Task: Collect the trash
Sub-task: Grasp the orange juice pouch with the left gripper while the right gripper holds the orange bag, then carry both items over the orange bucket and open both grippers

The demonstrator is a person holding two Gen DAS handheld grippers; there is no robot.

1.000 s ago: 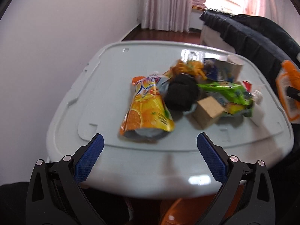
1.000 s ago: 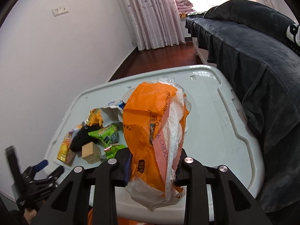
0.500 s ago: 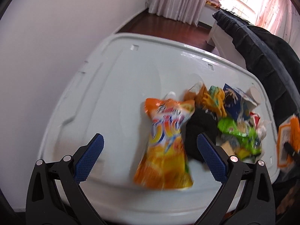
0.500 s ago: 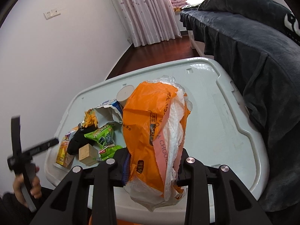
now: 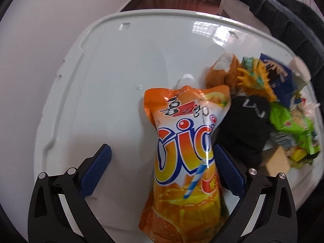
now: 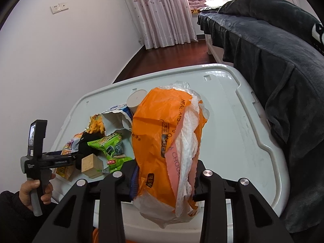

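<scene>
My left tool [image 5: 162, 162] hangs with its blue pads spread wide on either side of the orange juice pouch [image 5: 186, 162], which lies flat on the pale grey surface [image 5: 113, 64] with its white cap pointing away from me; the right pad sits just beside the pouch's edge, the left pad well apart from it. Touching the pouch on its right are a black fuzzy item [image 5: 245, 129], a green snack wrapper [image 5: 291, 125], an orange toy figure [image 5: 253, 81] and a small wooden block [image 5: 277, 162]. My right tool [image 6: 164, 180] is clamped on an orange plastic bag [image 6: 162, 133] stuffed with white tissue, held up above the surface beside a dark-covered bed [image 6: 279, 60].
</scene>
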